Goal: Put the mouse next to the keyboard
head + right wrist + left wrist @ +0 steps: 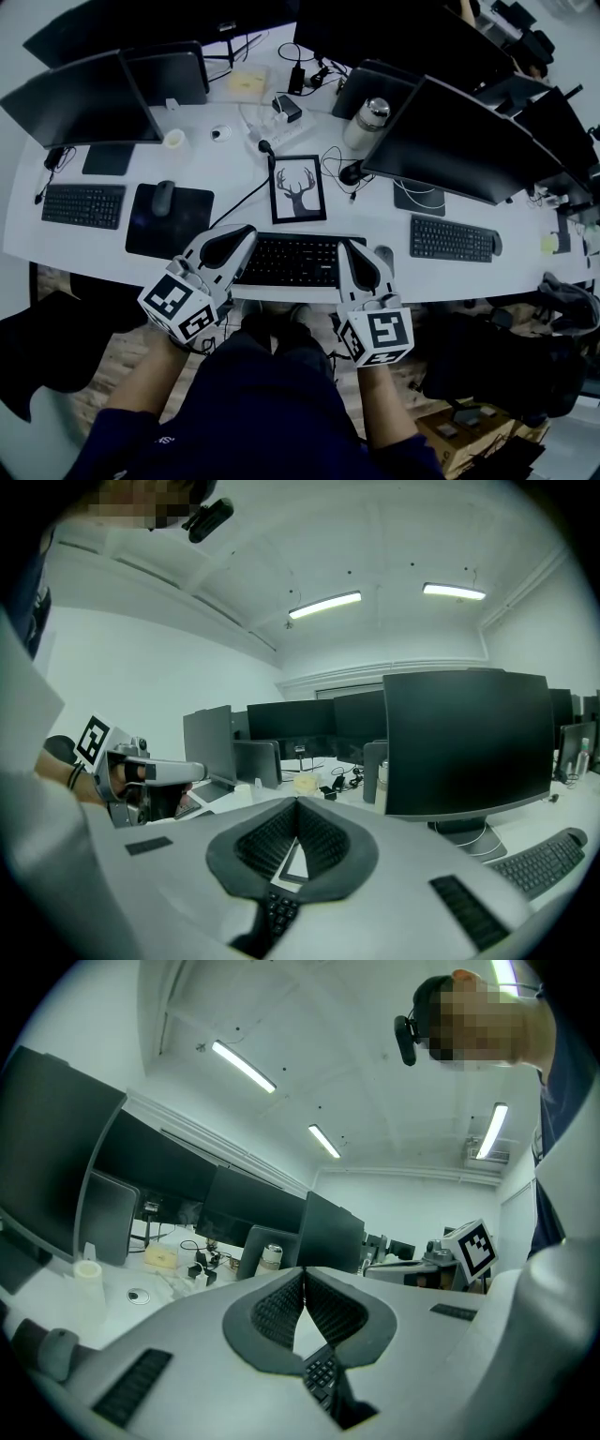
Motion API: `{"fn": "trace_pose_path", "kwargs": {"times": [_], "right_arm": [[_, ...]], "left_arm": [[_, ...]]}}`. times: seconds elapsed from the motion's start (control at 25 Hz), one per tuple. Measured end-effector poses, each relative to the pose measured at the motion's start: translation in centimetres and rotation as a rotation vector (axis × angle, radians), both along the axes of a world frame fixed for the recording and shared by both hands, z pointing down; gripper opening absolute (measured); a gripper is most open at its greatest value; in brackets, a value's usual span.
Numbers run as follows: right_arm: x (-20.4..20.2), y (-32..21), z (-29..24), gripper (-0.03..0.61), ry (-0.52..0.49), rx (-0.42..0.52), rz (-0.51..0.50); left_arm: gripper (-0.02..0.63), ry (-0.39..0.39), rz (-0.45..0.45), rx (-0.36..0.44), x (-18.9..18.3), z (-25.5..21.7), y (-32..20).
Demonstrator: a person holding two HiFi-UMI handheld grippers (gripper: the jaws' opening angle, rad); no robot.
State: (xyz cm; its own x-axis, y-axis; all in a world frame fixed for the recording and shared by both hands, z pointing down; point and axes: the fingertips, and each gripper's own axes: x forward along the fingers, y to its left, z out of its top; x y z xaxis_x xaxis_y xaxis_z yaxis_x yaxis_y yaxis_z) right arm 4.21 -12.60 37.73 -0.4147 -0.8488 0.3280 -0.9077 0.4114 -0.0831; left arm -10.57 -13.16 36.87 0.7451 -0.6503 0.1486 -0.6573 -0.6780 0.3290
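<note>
The white left gripper (pixel 246 232) and the white right gripper (pixel 349 246) both have their jaws pressed fully together with nothing between them. The left one sits at the 9 o'clock end of the flat black keyboard (pixel 292 261); the right one lies over its 3 o'clock end and covers the keys there. The small grey oval mouse (pixel 384 255) lies just beside that end, partly hidden by the right gripper, so contact with the keyboard cannot be told. A second dark mouse (pixel 163 197) rests on a black mat (pixel 145 234) at 10 o'clock.
</note>
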Motion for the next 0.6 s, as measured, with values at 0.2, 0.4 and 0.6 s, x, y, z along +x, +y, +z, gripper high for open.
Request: {"fn": "trace_pose_path", "kwargs": {"times": [0.2, 0.4, 0.6], "right_arm": [[-0.17, -0.23, -0.05, 0.005, -0.003, 0.001, -0.014], [-0.37, -0.37, -0.37, 0.005, -0.006, 0.005, -0.033], [-0.46, -0.53, -0.26, 0.003, -0.009, 0.003, -0.050]], "left_arm": [[0.031, -0.001, -0.003, 0.006, 0.09, -0.13, -0.27], [0.031, -0.005, -0.004, 0.009, 0.24, -0.28, -0.41], [0.031, -0.008, -0.003, 0.007, 0.30, -0.08, -0.56]]}}
